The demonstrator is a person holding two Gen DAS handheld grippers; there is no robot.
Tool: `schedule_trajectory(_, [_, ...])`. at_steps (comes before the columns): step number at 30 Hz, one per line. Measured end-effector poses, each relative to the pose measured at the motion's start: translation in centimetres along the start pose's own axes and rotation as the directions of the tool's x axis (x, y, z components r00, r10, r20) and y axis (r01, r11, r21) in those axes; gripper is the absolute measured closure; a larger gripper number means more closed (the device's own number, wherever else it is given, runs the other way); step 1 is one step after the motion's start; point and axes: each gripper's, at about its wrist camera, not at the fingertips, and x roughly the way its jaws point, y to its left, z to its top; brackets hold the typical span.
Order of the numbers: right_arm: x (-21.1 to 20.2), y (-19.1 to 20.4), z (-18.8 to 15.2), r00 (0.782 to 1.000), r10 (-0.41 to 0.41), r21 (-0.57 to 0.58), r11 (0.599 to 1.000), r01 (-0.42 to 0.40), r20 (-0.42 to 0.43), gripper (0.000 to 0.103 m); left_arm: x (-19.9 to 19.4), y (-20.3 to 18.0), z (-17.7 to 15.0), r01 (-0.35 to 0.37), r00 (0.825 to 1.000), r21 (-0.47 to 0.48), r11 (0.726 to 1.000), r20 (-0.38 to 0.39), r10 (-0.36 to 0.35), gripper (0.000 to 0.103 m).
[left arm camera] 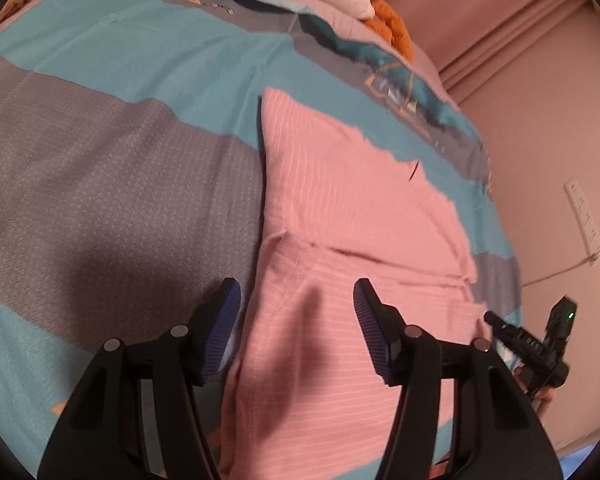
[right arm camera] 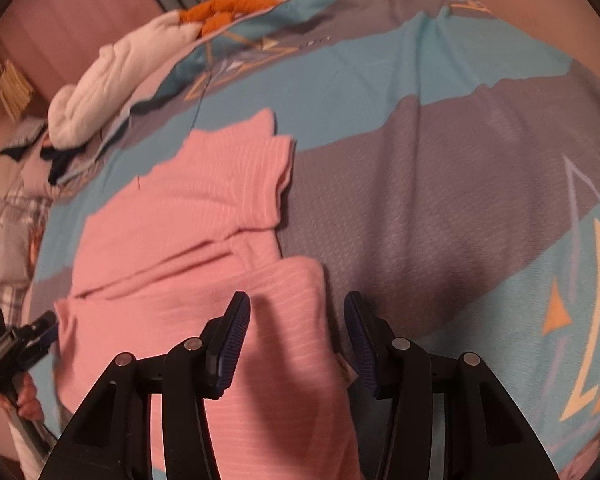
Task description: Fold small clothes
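A pink ribbed garment [left arm camera: 340,240] lies spread on the bed, partly folded, with a fold line across its middle. It also shows in the right wrist view [right arm camera: 204,216]. My left gripper [left arm camera: 296,312] is open and empty, its jaws straddling the garment's left edge just above the cloth. My right gripper [right arm camera: 296,320] is open and empty over the garment's right edge. The right gripper shows in the left wrist view [left arm camera: 540,340] at the far right, and the left gripper shows in the right wrist view [right arm camera: 24,340] at the far left.
The bedspread [left arm camera: 100,160] has teal, grey and pink patches. A white garment [right arm camera: 112,76] and an orange garment [right arm camera: 224,8] lie piled at the bed's far end. A pink wall with a socket strip [left arm camera: 584,220] borders the bed.
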Motion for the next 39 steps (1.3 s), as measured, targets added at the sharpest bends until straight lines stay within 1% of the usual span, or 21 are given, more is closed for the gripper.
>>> schedule_trajectory(1, [0.1,0.0,-0.1,1.000,0.002,-0.002,1.000,-0.002,-0.002,0.054,0.5,0.0,-0.1,-0.014,1.000,0.006,1.000,-0.013,0.014,0.046])
schedule_trajectory(3, [0.3,-0.1,-0.2,1.000,0.010,0.002,1.000,-0.010,-0.003,0.054,1.1,0.1,-0.1,-0.026,0.999,0.011,1.000,-0.022,0.026,0.057])
schedule_trajectory(4, [0.4,-0.1,-0.2,1.000,0.017,0.003,1.000,-0.017,-0.008,0.054,1.2,0.1,-0.2,-0.029,0.999,0.016,0.999,-0.025,0.030,0.068])
schedule_trajectory(5, [0.5,-0.1,-0.3,1.000,0.016,0.004,1.000,-0.016,-0.006,0.054,1.5,0.1,-0.2,-0.040,0.999,0.023,0.999,-0.030,0.040,0.076])
schedule_trajectory(6, [0.5,0.0,-0.4,1.000,0.014,0.002,1.000,-0.014,0.002,0.058,1.7,0.0,-0.3,-0.058,0.998,0.032,0.998,-0.028,0.059,0.080])
schedule_trajectory(7, [0.5,0.1,-0.4,1.000,0.014,-0.002,1.000,-0.014,0.002,0.063,1.7,0.0,-0.4,-0.075,0.997,0.042,0.996,-0.021,0.075,0.088])
schedule_trajectory(8, [0.6,0.2,-0.5,1.000,0.014,-0.008,1.000,-0.014,-0.001,0.073,1.8,0.0,-0.5,-0.082,0.996,0.051,0.995,-0.020,0.083,0.091])
schedule_trajectory(9, [0.5,0.4,-0.6,1.000,0.015,-0.011,1.000,-0.015,0.000,0.081,1.8,0.1,-0.6,-0.086,0.996,0.050,0.995,-0.017,0.087,0.093])
schedule_trajectory(11, [0.2,0.8,-0.8,1.000,0.015,-0.023,1.000,-0.015,0.011,0.089,1.5,0.0,-0.7,-0.091,0.996,0.044,0.995,-0.007,0.092,0.095])
schedule_trajectory(13, [-0.3,1.1,-0.7,1.000,-0.006,-0.031,1.000,0.007,0.028,0.090,1.1,-0.2,-0.8,-0.115,0.993,0.036,0.993,-0.002,0.115,0.096])
schedule_trajectory(14, [-0.6,1.3,-0.7,0.999,-0.009,-0.031,0.999,0.011,0.036,0.093,0.9,-0.4,-0.8,-0.125,0.992,0.037,0.991,0.001,0.125,0.097])
schedule_trajectory(15, [-0.7,1.4,-0.6,0.999,-0.010,-0.030,0.999,0.011,0.040,0.093,0.6,-0.6,-0.8,-0.135,0.991,0.039,0.990,0.010,0.135,0.097])
schedule_trajectory(18, [-1.8,1.6,-0.6,0.997,-0.008,-0.034,0.999,0.011,0.073,0.093,-0.2,-1.2,-0.9,-0.143,0.989,0.041,0.989,0.034,0.142,0.098])
schedule_trajectory(22, [-3.5,1.9,-0.6,0.993,0.003,-0.037,0.999,0.002,0.118,0.093,-1.5,-1.7,-1.2,-0.125,0.991,0.039,0.991,0.062,0.122,0.098])
schedule_trajectory(25, [-4.4,2.1,-0.7,0.990,0.005,-0.036,0.999,0.000,0.143,0.093,-3.0,-2.0,-1.3,-0.088,0.993,0.046,0.995,0.088,0.084,0.099])
schedule_trajectory(30, [-5.4,3.0,-0.9,0.985,-0.002,-0.042,0.999,0.010,0.175,0.093,-4.9,-2.5,-1.4,-0.053,0.990,0.057,0.997,0.131,0.045,0.100])
schedule_trajectory(33, [-6.2,3.5,-0.9,0.979,0.011,-0.053,0.999,0.000,0.204,0.093,-6.0,-2.6,-1.4,-0.030,0.987,0.073,0.997,0.161,0.018,0.100])
schedule_trajectory(35, [-6.2,3.6,-0.8,0.978,0.005,-0.050,0.999,0.005,0.209,0.093,-6.2,-2.4,-1.4,-0.017,0.987,0.076,0.997,0.163,0.005,0.100])
schedule_trajectory(37, [-6.0,3.6,-0.8,0.979,0.002,-0.046,0.999,0.007,0.205,0.093,-5.8,-2.0,-1.2,-0.027,0.989,0.074,0.997,0.145,0.016,0.100])
schedule_trajectory(39, [-5.9,3.5,-0.8,0.979,0.002,-0.044,0.999,0.007,0.202,0.093,-5.4,-1.4,-1.1,-0.006,0.992,0.053,0.999,0.127,-0.001,0.100])
